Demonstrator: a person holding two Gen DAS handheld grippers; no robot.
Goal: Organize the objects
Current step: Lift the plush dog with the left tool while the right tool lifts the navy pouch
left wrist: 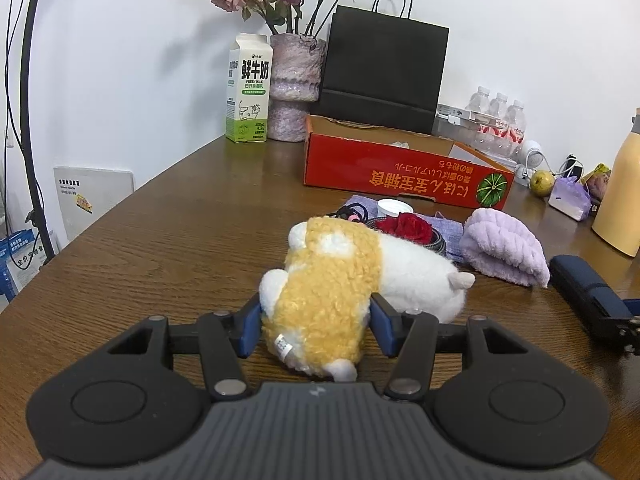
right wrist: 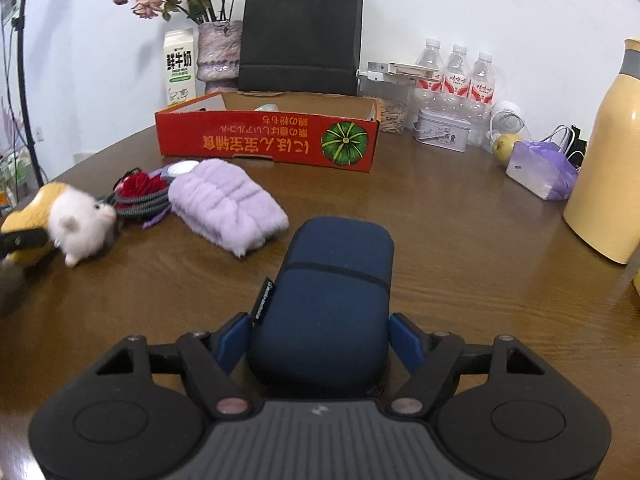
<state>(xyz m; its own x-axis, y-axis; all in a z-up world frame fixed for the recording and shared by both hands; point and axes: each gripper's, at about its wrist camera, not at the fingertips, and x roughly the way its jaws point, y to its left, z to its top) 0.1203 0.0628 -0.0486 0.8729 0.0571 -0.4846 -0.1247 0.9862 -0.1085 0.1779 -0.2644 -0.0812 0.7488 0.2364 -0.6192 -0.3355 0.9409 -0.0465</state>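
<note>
My left gripper [left wrist: 316, 322] is shut on a yellow and white plush toy [left wrist: 344, 280] that lies on the brown table [left wrist: 160, 240]; the toy also shows at the far left of the right wrist view [right wrist: 68, 216]. My right gripper [right wrist: 320, 340] is shut on a dark blue zip case [right wrist: 332, 300], which shows at the right edge of the left wrist view [left wrist: 588, 292]. A red open cardboard box [right wrist: 268, 140] stands behind, also seen in the left wrist view [left wrist: 400, 172].
A folded purple towel [right wrist: 228, 200], a red rose [right wrist: 140, 184], coiled cable and a small white lid lie between toy and box. Milk carton [left wrist: 248, 88], vase, black paper bag [right wrist: 300, 32], water bottles, tin, pear and yellow flask [right wrist: 604, 160] line the back and right.
</note>
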